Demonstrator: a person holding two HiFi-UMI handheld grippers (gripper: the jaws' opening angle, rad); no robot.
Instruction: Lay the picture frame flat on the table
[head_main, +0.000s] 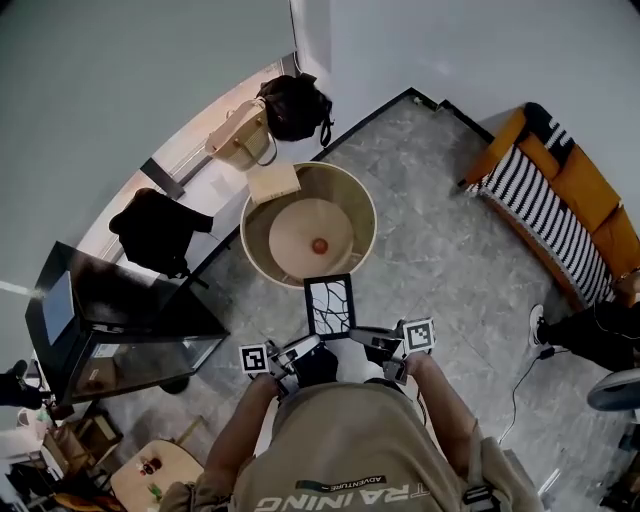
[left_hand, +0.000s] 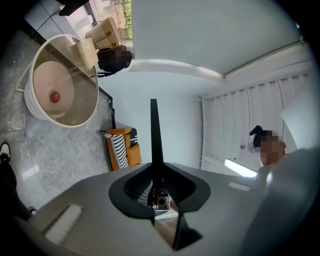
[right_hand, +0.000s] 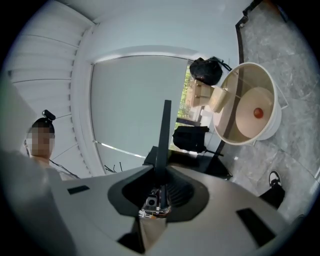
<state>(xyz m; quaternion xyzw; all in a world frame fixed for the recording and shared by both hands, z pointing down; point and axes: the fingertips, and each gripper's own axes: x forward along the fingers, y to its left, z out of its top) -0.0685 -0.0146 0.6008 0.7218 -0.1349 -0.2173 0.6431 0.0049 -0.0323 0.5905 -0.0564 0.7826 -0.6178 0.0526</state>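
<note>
The picture frame (head_main: 330, 305), black-edged with a white, black-branched picture, is held in the air between both grippers, just short of the round table (head_main: 254, 250). My left gripper (head_main: 312, 344) is shut on the frame's lower left edge. My right gripper (head_main: 358, 339) is shut on its lower right edge. In the left gripper view the frame (left_hand: 154, 135) shows edge-on as a thin dark bar rising out of the left gripper (left_hand: 156, 172). The right gripper view shows the same dark bar (right_hand: 163, 135) standing out of the right gripper (right_hand: 161, 172). The pads themselves are hidden behind the gripper bodies.
The round table has a glass top with a flat tan box (head_main: 273, 183) at its far edge and a small red ball (head_main: 320, 244) on the shelf beneath. A beige bag (head_main: 240, 135) and a black backpack (head_main: 296, 105) lie behind. A black cabinet (head_main: 110, 320) stands left, an orange sofa (head_main: 565, 190) right.
</note>
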